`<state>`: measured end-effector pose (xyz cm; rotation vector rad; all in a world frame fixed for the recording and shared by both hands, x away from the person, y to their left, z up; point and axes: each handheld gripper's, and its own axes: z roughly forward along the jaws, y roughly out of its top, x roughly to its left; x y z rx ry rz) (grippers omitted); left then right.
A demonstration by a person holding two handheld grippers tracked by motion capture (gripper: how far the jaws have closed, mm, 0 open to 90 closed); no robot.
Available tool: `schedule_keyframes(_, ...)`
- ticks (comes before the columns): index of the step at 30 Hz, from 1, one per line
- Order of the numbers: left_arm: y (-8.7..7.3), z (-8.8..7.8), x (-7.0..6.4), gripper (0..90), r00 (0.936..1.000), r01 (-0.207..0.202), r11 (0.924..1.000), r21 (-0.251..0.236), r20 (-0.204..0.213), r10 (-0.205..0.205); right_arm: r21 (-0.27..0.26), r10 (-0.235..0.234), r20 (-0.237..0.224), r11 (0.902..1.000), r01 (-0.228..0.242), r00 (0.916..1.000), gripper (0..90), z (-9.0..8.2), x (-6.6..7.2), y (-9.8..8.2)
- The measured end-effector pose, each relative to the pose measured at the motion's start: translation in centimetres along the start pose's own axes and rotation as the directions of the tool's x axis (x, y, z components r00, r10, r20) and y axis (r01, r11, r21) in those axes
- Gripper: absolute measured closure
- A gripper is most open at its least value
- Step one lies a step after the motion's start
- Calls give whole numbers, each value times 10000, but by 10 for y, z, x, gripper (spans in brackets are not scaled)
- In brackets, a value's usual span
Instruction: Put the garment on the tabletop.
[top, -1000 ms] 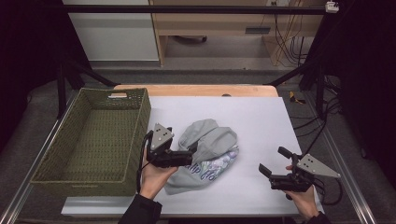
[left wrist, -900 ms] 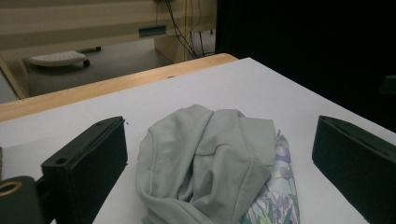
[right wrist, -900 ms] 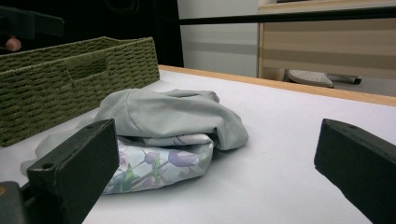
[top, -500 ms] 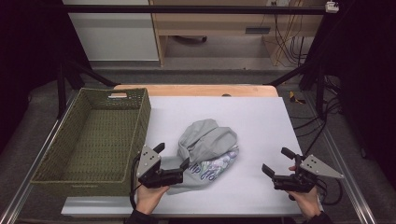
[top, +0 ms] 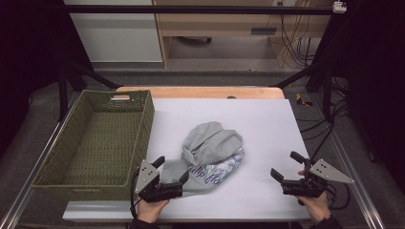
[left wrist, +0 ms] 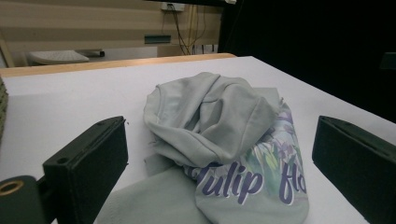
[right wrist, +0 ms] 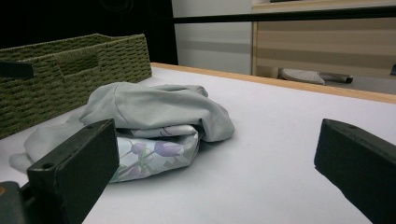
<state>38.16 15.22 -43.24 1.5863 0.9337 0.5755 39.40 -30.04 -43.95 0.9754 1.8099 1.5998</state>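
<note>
Shirt (top: 210, 155) crumpled mid-table; left gripper (top: 172, 172) jaws apart at near edge, bite deep; right gripper (top: 285, 166) apart, clear

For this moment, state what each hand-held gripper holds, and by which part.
Nothing is held. The left hand-held gripper is open at the crumpled grey T-shirt; the right hand-held gripper is open over bare table.
</note>
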Motion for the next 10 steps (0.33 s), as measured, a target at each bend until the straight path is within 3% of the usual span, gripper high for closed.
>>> schedule_keyframes(1,-1,-1,0,30,10000,-19,10000,-38,-57,19,17,193,21,9998,-193,9998,5,0,1,0)
schedule_keyframes(10,-7,-6,3,29,9999,-60,10000,-15,-143,60,142,72,-82,9999,-71,9999,5,2,-1,-4)
